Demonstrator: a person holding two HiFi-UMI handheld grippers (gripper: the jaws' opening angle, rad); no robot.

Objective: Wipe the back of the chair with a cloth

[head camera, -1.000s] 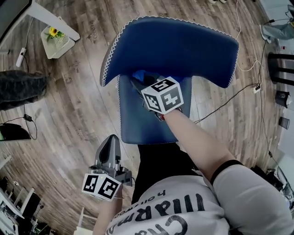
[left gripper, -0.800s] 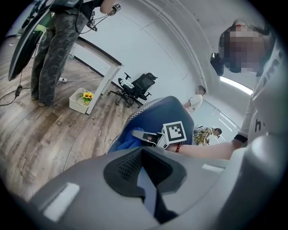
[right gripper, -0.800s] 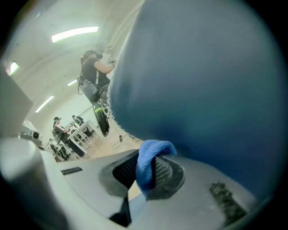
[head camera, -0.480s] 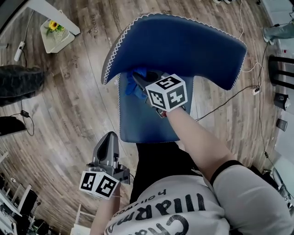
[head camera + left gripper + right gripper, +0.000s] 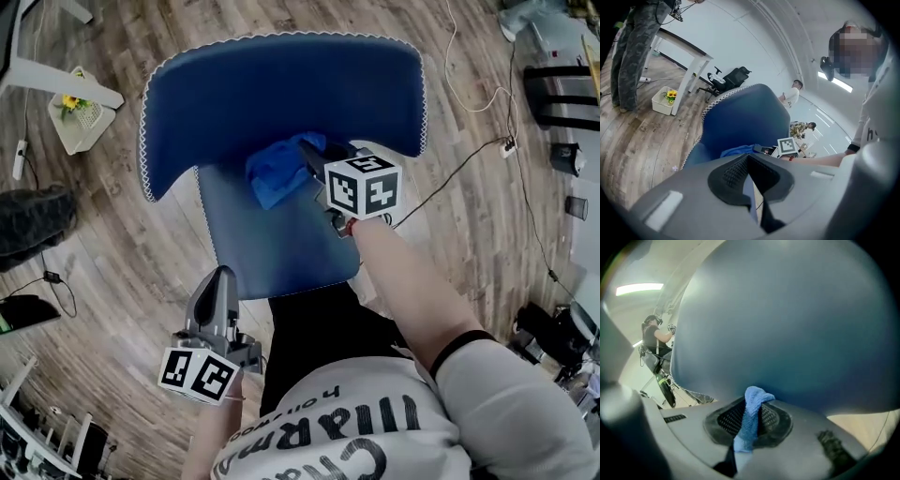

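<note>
Right gripper is clamping the blue cloth. The cloth is lying lengthwise along the jaws, its bunched end pointing at the lower chair back. Left gripper is hanging low, well apart, jaws closed on nothing.

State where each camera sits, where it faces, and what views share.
Head view: on the head, facing steeply down at the chair back; arm, shirt, left gripper, right gripper show.
Left gripper view: low, facing the chair back; shut empty jaws show.
Right gripper view: close to the chair back; jaws pinching the cloth show.
All three share chair back and cloth.
</note>
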